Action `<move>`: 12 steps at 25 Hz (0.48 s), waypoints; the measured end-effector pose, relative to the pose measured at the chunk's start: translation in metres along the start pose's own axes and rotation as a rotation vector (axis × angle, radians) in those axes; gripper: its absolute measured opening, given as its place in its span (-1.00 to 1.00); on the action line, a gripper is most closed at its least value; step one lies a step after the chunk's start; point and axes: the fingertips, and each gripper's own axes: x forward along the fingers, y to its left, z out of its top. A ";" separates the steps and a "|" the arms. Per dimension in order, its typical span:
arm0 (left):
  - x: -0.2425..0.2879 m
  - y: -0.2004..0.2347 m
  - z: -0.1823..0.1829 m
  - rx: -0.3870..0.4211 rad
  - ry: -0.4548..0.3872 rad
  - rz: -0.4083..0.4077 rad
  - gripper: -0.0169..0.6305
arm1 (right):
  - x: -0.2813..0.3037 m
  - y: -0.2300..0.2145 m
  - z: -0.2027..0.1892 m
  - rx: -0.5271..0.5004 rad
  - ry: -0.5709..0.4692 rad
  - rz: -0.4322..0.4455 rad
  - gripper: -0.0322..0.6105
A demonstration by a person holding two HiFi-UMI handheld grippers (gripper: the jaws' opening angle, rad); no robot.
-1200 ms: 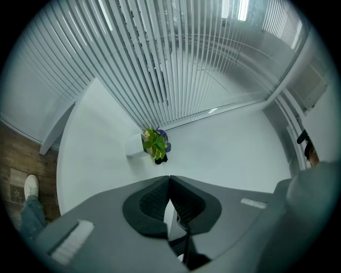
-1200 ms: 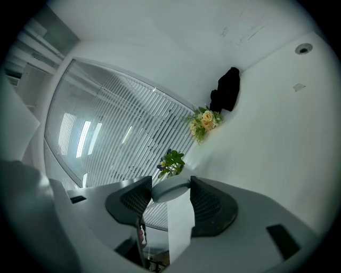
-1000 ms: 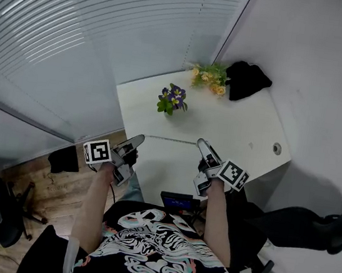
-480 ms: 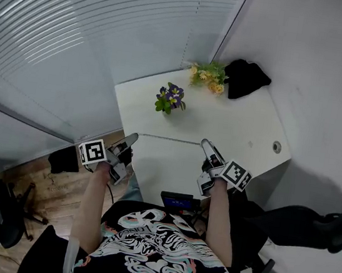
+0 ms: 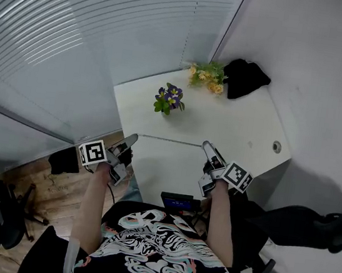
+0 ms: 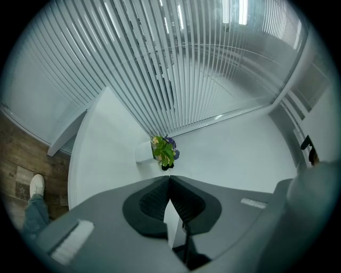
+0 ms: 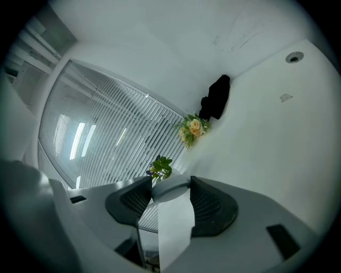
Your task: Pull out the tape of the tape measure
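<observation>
The round white tape measure [image 7: 169, 191] is clamped in the right gripper [image 5: 208, 148]. Only the head view shows its thin tape [image 5: 170, 140] stretched across to the left gripper [image 5: 134, 140], which is closed on the tape's end. Ahead of the left gripper, a white pot [image 6: 141, 153] sits against a purple-flowered plant [image 6: 165, 151].

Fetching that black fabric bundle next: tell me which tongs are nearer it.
Right. The right tongs, gripping a white round-topped object, are over the white table, short of the black fabric bundle; the left tongs are farther, by the table's left edge.

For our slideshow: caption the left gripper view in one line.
Shut left gripper points across white table toward flowers before blinds.
</observation>
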 end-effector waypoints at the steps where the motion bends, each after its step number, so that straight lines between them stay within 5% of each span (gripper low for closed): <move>1: 0.000 0.002 0.000 0.002 0.002 0.010 -0.94 | 0.000 -0.001 0.000 0.001 -0.002 -0.001 -0.19; 5: -0.006 0.015 -0.001 0.011 0.007 0.082 -0.94 | -0.001 -0.003 0.001 0.006 -0.005 -0.008 -0.19; 12: -0.001 0.012 -0.003 0.008 0.017 0.060 -0.94 | -0.002 -0.007 0.000 0.012 -0.003 -0.016 -0.19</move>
